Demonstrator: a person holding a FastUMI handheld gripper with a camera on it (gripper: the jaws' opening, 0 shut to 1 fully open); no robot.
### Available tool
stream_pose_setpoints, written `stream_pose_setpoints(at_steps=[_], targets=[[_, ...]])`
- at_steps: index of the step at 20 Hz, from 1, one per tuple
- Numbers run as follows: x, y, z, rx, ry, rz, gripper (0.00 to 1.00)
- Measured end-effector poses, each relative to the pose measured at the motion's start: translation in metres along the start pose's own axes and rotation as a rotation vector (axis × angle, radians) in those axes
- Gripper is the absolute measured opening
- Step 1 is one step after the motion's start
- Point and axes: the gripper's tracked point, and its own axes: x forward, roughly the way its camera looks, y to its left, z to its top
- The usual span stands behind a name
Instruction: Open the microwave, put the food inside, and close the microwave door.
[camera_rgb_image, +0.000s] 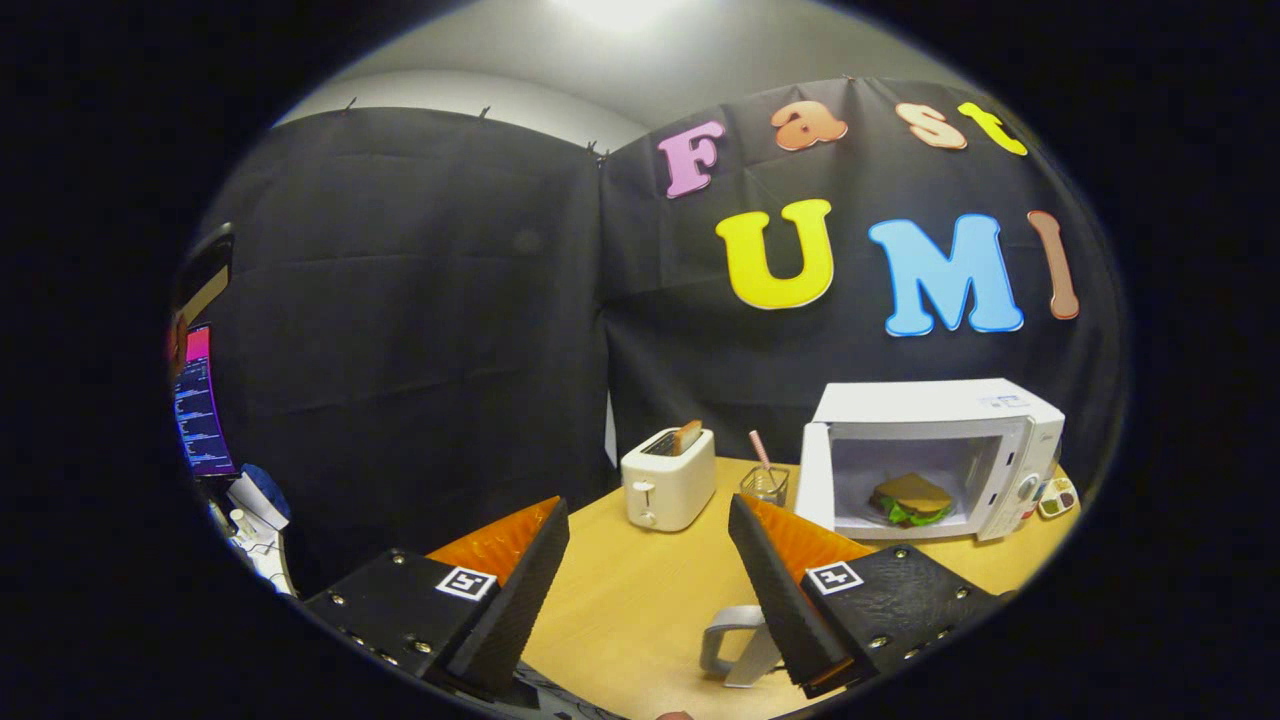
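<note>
Microwave (935, 455) door open, sandwich (910, 499) inside; tool (648, 520) fingers apart, empty.

text: none legible | microwave (940, 455) panel mark too small to read | gripper (650, 520) fingers spread apart, each with a square code tag

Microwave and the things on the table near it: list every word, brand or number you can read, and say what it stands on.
No text here can be read.
Microwave: faint marks on its top and by its control panel, too small to read.
Toaster: no lettering visible.
Gripper: a square coded marker on each side, a pattern and not words; its jaws stand open over the table, nothing between them.
</note>
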Motion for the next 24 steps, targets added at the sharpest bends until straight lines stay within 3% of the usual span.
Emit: stream_pose_setpoints(at_steps=[6,8,10,13,14,20,24], targets=[[0.008,0.009,-0.076,0.051,0.160,0.057,0.97],[0.009,0.004,-0.093,0.069,0.209,0.048,0.88],[0.010,-0.008,-0.104,0.080,0.228,0.024,0.70],[0.009,-0.033,-0.109,0.062,0.226,-0.046,0.10],[0.011,-0.037,-0.111,0.065,0.223,-0.040,0.03],[0.002,-0.066,-0.106,0.027,0.216,-0.065,0.01],[-0.010,-0.112,-0.099,0.059,0.223,-0.132,0.01]])
